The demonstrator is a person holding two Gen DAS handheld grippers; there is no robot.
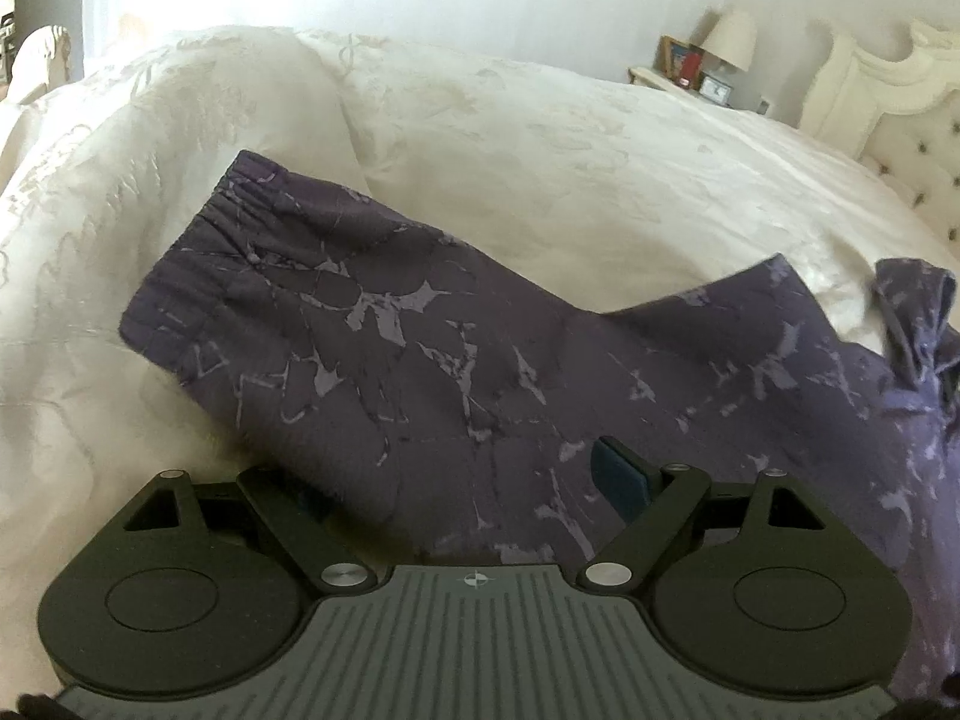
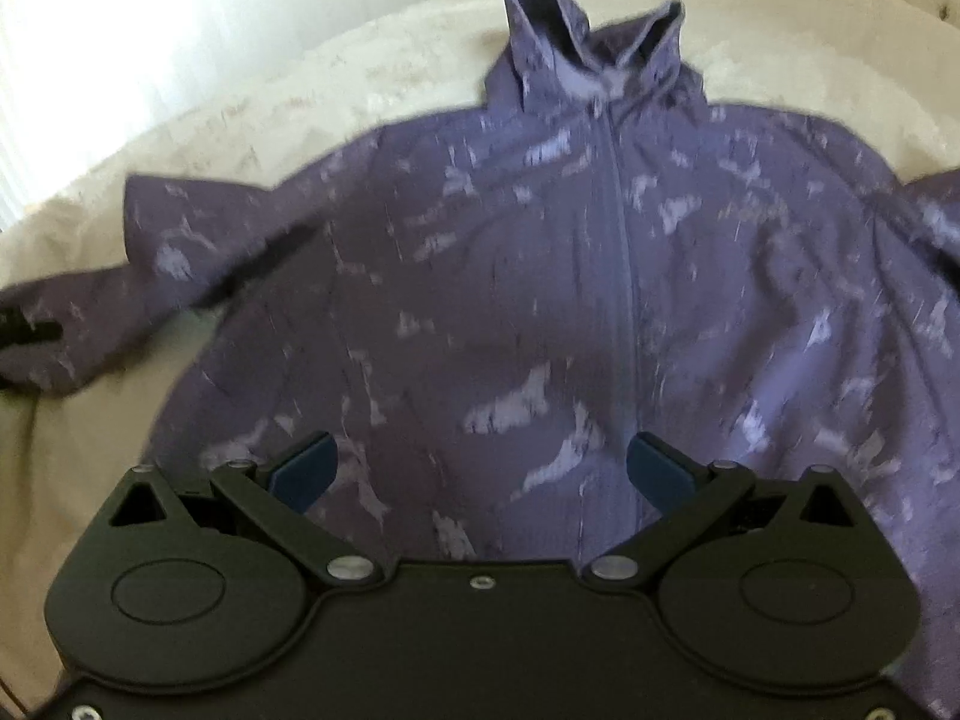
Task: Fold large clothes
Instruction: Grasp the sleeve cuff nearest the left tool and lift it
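The left gripper (image 1: 462,480) has its jaws spread wide above a sleeve (image 1: 372,324) of the purple patterned jacket (image 2: 540,276), nothing pinched between them. One blue pad (image 1: 618,474) shows on the right; the other is hidden by cloth. The right gripper (image 2: 480,474) likewise stands wide over the jacket's lower front, empty. The jacket lies flat on the bed (image 1: 540,138), front up, its zipper (image 2: 624,276) running near to far with the hood (image 2: 576,36) at the far end. The sleeve stretches left, its cuff (image 1: 198,240) at the far left. Cream bedspread lies bare beyond the sleeve and hood. A nightstand (image 1: 690,81) with a lamp (image 1: 729,39) stands far right, beside the headboard (image 1: 870,90).
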